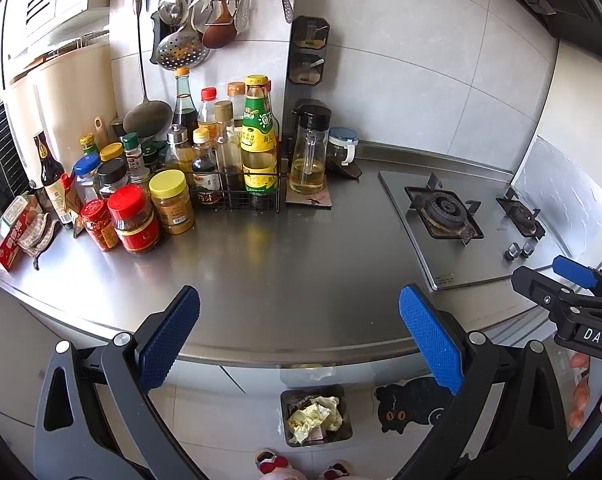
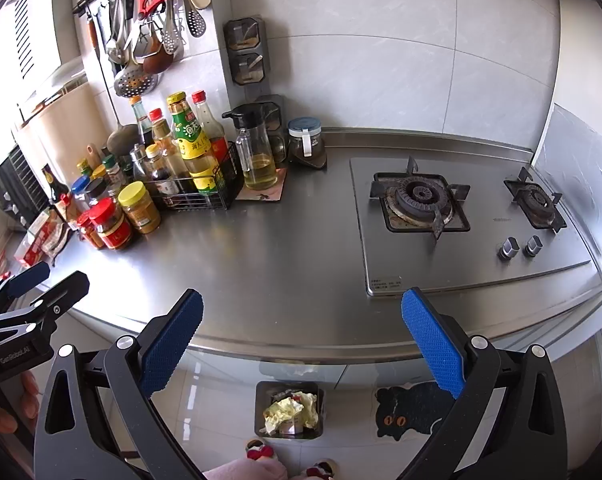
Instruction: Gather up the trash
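While both sit above the front edge of the steel bench (image 1: 285,264), the left gripper (image 1: 299,338) and the right gripper (image 2: 301,340) are spread wide and hold nothing. The crumpled trash (image 1: 315,416) lies in the small black bin (image 1: 291,400) on the floor below that edge.

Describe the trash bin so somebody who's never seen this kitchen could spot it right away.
Find the steel counter; on the floor below its front edge sits a small dark square bin. Crumpled yellow-white paper fills it, and the black cat-shaped mat lies flat to its right.
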